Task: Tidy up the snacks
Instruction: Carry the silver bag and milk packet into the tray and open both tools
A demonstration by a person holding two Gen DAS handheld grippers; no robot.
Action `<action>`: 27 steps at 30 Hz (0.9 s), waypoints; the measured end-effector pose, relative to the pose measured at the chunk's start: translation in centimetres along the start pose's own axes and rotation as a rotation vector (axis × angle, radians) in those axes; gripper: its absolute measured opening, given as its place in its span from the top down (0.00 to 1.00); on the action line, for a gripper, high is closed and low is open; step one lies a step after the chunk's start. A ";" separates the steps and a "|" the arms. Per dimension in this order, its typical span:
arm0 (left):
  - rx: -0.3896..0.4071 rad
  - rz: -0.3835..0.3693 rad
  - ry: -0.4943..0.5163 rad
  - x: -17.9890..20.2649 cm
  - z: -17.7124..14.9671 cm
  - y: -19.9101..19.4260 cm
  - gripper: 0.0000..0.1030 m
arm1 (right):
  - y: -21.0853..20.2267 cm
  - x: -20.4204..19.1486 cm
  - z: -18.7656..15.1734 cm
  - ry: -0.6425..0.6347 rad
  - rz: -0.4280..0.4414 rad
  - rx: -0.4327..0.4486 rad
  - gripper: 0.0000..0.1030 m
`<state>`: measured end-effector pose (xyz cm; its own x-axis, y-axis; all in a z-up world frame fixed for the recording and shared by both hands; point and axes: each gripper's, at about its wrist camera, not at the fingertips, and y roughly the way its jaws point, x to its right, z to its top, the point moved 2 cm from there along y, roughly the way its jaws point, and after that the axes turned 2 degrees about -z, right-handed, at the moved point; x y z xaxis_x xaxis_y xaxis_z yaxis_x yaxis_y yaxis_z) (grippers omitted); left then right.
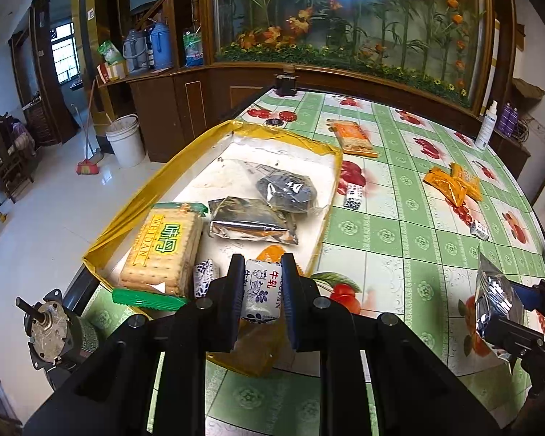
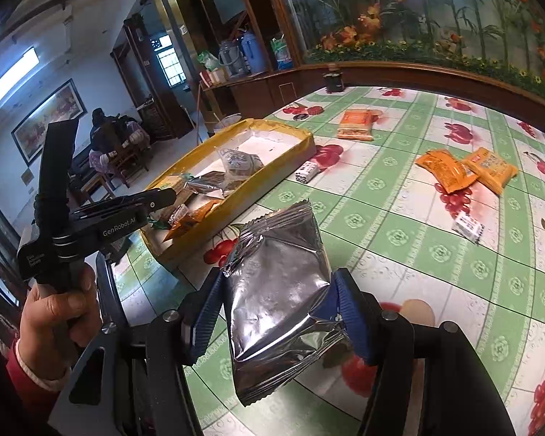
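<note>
My left gripper [image 1: 262, 276] is shut on a small white candy with blue print [image 1: 261, 290], held over the near end of the yellow-rimmed box [image 1: 185, 152]. That box holds a Weidan biscuit pack [image 1: 163, 250], two dark foil packets [image 1: 252, 219] and another small candy [image 1: 204, 276]. My right gripper [image 2: 278, 298] is shut on a silver foil packet [image 2: 283, 290], held above the tablecloth to the right of the yellow-rimmed box [image 2: 301, 145]. From the left wrist view that silver foil packet [image 1: 494, 298] shows at the right edge. The left gripper [image 2: 163, 196] reaches over the box's near end.
Loose on the green cherry-print tablecloth [image 2: 381, 225] lie an orange biscuit pack [image 2: 358, 125], two orange packets [image 2: 465, 170], and two small white candies [image 2: 307, 171] [image 2: 468, 227]. A white spray bottle [image 1: 487, 125] stands at the far right edge. A grey motor [image 1: 51, 330] sits at the table's left corner.
</note>
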<state>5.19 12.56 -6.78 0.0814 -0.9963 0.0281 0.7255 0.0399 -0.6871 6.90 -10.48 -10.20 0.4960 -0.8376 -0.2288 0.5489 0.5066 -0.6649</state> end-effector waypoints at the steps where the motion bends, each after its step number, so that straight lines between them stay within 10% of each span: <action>1: -0.002 0.002 -0.004 -0.2 0.0 0.1 0.83 | 0.3 -0.2 0.1 -0.004 0.003 -0.004 0.40; 27: -0.059 0.059 -0.072 -5.4 -0.1 2.9 0.83 | 9.4 -6.3 7.3 -0.067 0.159 -0.022 0.40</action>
<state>6.74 18.03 -9.02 0.1734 -0.9842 0.0370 0.6766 0.0918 -0.7306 13.89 1.06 -9.81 0.6193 -0.7315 -0.2853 0.4454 0.6266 -0.6395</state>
